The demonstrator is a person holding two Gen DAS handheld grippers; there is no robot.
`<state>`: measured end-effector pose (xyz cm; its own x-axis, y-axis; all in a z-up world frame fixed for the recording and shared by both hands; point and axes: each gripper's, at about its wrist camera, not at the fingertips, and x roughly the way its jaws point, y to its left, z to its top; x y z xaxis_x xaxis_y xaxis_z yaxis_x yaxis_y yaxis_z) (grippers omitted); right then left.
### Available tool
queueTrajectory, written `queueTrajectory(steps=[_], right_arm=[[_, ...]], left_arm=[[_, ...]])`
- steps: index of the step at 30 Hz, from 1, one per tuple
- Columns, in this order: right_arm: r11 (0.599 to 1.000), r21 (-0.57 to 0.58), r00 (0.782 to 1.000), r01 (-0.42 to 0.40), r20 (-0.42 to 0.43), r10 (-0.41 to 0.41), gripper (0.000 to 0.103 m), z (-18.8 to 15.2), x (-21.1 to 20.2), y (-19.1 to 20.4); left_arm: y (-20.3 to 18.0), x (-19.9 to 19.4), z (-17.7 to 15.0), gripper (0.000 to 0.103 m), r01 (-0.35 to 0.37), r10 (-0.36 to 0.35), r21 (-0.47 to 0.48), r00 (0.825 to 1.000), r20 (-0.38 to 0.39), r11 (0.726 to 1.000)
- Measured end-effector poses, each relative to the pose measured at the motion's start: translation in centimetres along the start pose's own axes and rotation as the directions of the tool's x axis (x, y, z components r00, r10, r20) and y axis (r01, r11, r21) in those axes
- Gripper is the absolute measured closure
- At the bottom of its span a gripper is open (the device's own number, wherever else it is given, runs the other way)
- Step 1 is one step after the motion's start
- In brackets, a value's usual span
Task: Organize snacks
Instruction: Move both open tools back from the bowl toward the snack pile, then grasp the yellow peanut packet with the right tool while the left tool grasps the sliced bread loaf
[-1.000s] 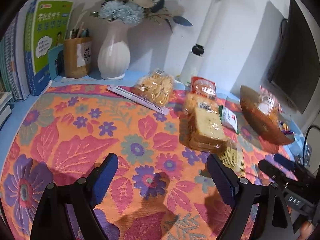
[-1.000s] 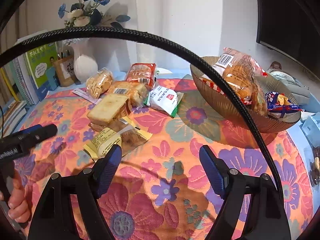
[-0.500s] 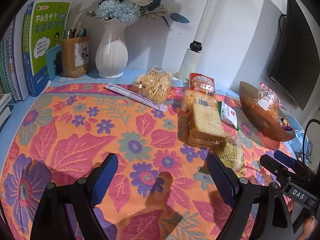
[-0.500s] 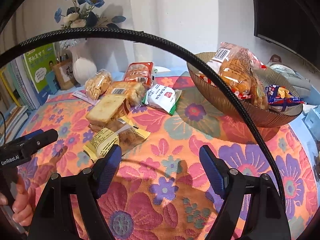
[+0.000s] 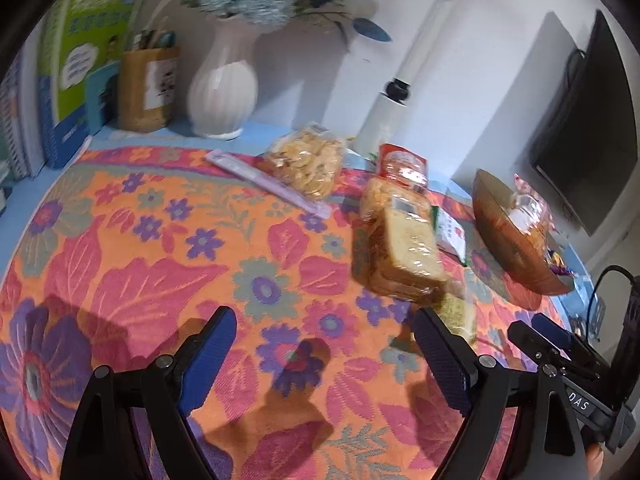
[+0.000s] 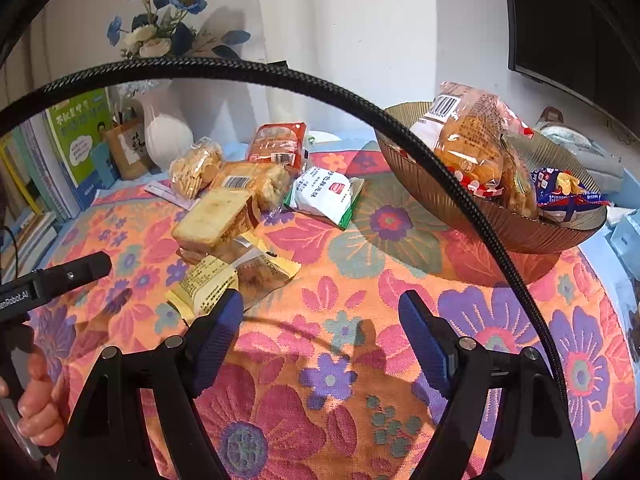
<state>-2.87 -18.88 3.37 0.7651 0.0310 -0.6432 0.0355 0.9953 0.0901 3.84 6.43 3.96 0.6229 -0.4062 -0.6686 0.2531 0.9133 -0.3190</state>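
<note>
My left hand-held gripper [image 5: 324, 354] hangs with its blue pads wide apart over the floral cloth [image 5: 160, 264] on the table, holding nothing; my right hand-held gripper [image 6: 320, 336] is likewise spread and empty above the same cloth. The snacks lie in a cluster at mid-frame: a toast pack [image 6: 218, 220] with a barcode sticker, a yellow pack [image 6: 232, 280] of printed text too small to read just ahead of my right gripper's left pad, a white-and-green pack [image 6: 326, 196] with a red square logo, a red pack [image 6: 278, 146] behind it, and a bag of crackers [image 5: 306, 162] toward the upper centre. The brown bowl [image 6: 520, 232] at the right of the right view already holds a bread bag [image 6: 476, 140] with a barcode and blue-wrapped sweets [image 6: 560, 196]. Only the right view shows "enRobot.AI" on the left gripper's body at the left edge, my fingers [image 6: 34, 404] beneath it, and a black cable [image 6: 400, 128] arcing across the frame. Only the left view shows "DAS" on the right gripper at lower right, and the dark monitor [image 5: 588, 128] whole. A white vase [image 5: 222, 88], pen cup [image 5: 148, 88] and green book [image 5: 92, 48] with Chinese lettering stand at upper left.
</note>
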Motion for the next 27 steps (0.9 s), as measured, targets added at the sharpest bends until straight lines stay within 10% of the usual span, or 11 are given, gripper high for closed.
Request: queueTrajectory(steps=[5,11,22,27], right_arm=[[0.998,0.062,0.996,-0.002,-0.09,0.008,0.024,1.0,0.0,-0.4],[0.959,0.222,0.962,-0.178,-0.165,0.217,0.024,1.8,0.5,0.7],[0.978,0.185,0.97,-0.099,-0.203,0.136,0.027,1.4,4.7,5.2],[0.978,0.181,0.965,-0.101,-0.221,0.141,0.051,1.1,5.0,4.0]], left_arm=[[-3.2,0.4,3.5,0.017,0.043,-0.037,0.108,0.998,-0.053,0.993],[-5.8,6.3,7.1,0.017,0.208,-0.189,0.063,0.954,-0.232,0.976],[-6.4,12.4,6.8,0.031,0.163,-0.135,0.067,0.944,-0.3,0.984],[-5.6,12.6,6.7,0.034,0.187,-0.163,0.052,0.942,-0.295,0.981]])
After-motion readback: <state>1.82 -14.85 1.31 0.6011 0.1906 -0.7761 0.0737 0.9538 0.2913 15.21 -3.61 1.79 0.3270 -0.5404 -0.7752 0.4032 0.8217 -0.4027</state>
